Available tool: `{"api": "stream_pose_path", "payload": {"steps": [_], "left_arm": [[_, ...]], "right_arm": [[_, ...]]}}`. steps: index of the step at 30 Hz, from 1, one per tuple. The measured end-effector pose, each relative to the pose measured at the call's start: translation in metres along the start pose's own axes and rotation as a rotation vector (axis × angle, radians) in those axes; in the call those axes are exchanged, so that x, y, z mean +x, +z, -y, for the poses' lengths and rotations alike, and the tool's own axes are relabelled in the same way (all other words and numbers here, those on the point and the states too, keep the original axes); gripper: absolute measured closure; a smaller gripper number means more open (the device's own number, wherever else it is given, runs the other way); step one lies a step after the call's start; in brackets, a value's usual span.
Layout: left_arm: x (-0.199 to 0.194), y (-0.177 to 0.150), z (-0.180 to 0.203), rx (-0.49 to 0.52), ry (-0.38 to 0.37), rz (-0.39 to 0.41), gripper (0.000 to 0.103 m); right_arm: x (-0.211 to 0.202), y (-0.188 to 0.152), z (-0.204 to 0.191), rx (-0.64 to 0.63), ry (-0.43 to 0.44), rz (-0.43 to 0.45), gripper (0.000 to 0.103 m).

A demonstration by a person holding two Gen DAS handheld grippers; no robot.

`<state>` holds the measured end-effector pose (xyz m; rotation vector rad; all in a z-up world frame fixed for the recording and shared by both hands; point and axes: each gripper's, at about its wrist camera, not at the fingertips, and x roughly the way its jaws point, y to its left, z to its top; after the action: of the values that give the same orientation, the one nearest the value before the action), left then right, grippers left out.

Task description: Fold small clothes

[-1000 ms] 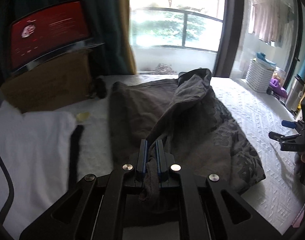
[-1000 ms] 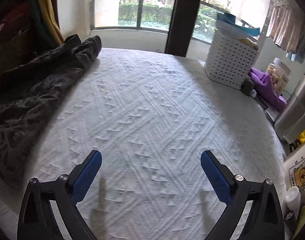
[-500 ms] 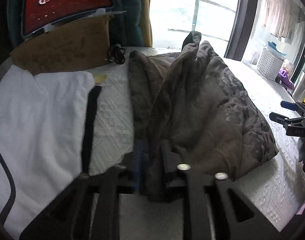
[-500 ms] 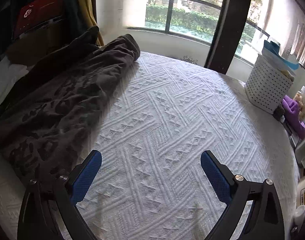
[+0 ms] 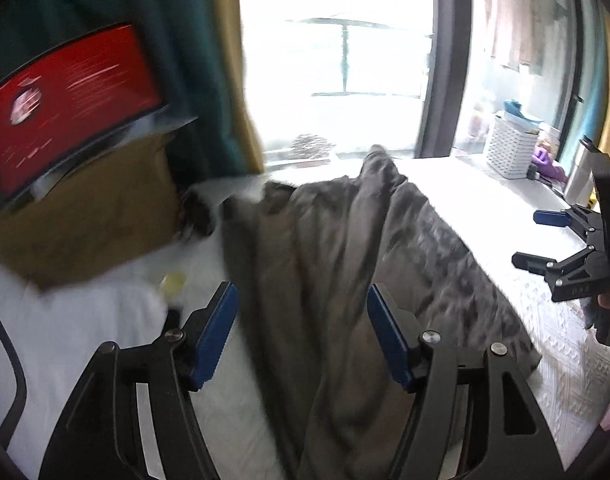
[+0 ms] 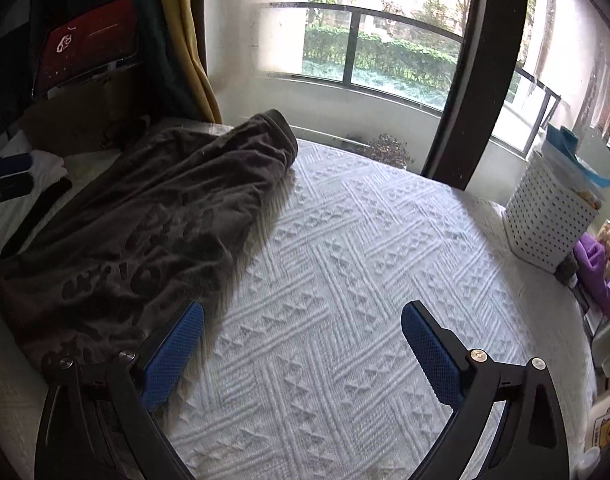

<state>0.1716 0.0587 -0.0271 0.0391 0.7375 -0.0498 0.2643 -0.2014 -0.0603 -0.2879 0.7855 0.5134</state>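
Purple cloth [image 6: 597, 276] (sharper from right wrist)

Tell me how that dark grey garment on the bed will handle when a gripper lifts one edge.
The dark grey garment probably droops limply: it lies in soft wrinkles and folds. It looks light and thin, so one edge should lift easily, though the bedspread's textured weave may drag on it.

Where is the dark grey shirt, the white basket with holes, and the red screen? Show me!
dark grey shirt [image 6: 145, 216], right wrist view, on its wrinkled middle.
white basket [image 6: 545, 220], right wrist view, on its holed side wall.
red screen [image 5: 73, 96], left wrist view, on the middle of its glowing face.
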Motion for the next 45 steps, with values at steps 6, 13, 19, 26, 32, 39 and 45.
{"api": "stream_pose_path", "payload": {"steps": [6,13,19,26,32,39,45], "left_arm": [[0.053,0.034,0.001,0.006,-0.104,-0.036,0.036],[0.103,0.055,-0.007,0.0,-0.129,-0.081,0.04],[0.142,0.061,-0.01,0.049,-0.145,-0.168,0.04],[0.143,0.06,-0.025,-0.024,-0.107,-0.141,0.094],[0.116,0.064,-0.049,-0.094,-0.005,-0.052,0.097],[0.123,0.055,-0.048,-0.071,0.074,-0.151,0.088],[0.077,0.046,-0.046,-0.107,0.002,-0.128,0.036]], "right_arm": [[0.009,0.022,0.004,0.006,0.019,0.02,0.003],[0.026,0.039,0.012,0.018,0.023,0.015,0.003],[0.041,0.047,0.019,0.043,0.029,0.01,0.003],[0.059,0.045,0.015,0.069,0.056,-0.013,0.003],[0.063,0.043,0.011,0.071,0.077,-0.019,0.003],[0.053,0.043,0.002,0.055,0.076,-0.009,0.003],[0.041,0.041,0.002,0.065,0.076,0.012,0.003]]}}
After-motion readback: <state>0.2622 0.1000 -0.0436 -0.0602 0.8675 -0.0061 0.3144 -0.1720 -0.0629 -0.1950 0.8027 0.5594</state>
